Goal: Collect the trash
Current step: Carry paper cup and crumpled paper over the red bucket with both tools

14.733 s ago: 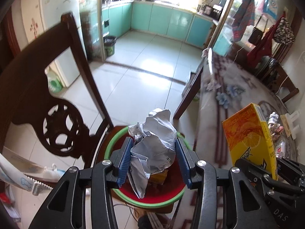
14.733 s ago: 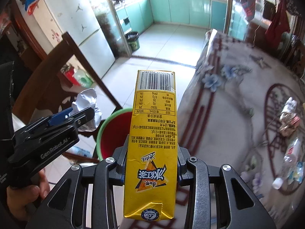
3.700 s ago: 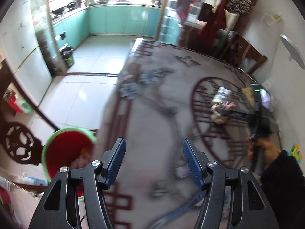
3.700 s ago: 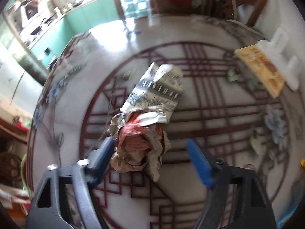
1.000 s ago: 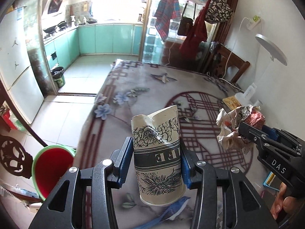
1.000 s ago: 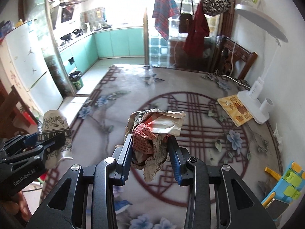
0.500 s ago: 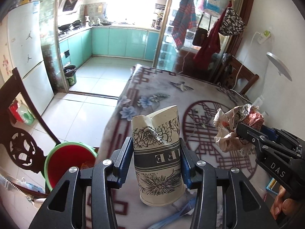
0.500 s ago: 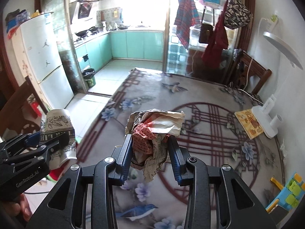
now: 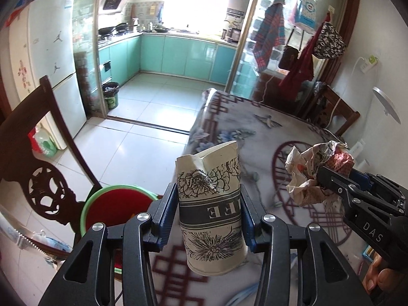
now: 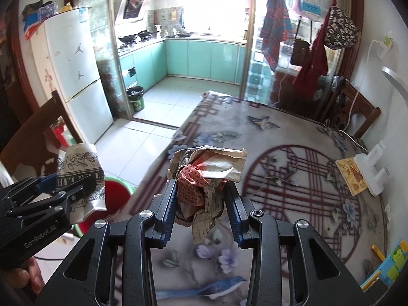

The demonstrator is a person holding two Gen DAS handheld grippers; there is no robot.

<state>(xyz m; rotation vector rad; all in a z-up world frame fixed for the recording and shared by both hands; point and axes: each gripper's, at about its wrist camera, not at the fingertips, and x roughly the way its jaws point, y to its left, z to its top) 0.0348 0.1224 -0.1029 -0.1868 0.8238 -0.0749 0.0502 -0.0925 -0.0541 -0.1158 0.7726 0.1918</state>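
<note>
Paper, dented at its lip and printed with black flowers, makes up the tall cup (image 9: 211, 211) that the left gripper (image 9: 208, 213) clamps between its blue pads in the left wrist view; the cup stands upright, long axis running away from the camera. Below and to the left of those jaws, past the edge of the flowered tablecloth (image 9: 255, 132), sits the round red bucket with a green rim (image 9: 112, 204), beside a dark carved wooden chair (image 9: 38, 178). That offset is what the drop turns on: the cup's load looks to lie over the table edge, and the bucket mouth is lower-left of it. To the right, the right gripper (image 9: 329, 176) shows side-on, gripping a crumpled wad of brown and red printed paper (image 9: 313, 173).

From the right wrist view, the same crumpled wad (image 10: 204, 186) fills the closed jaws of the right gripper (image 10: 202, 204), hanging over the cloth (image 10: 293, 140), well inside the table. Only a sliver of the bucket (image 10: 114, 191) shows here, half hidden behind the left gripper (image 10: 74, 191) and its cup (image 10: 81, 176). By my judgement the left hand is the nearer to the bucket, so its cup should go in first. This view alone shows a white lamp base (image 10: 372, 176) and a yellow card (image 10: 352, 178) at the table's far right.
</note>
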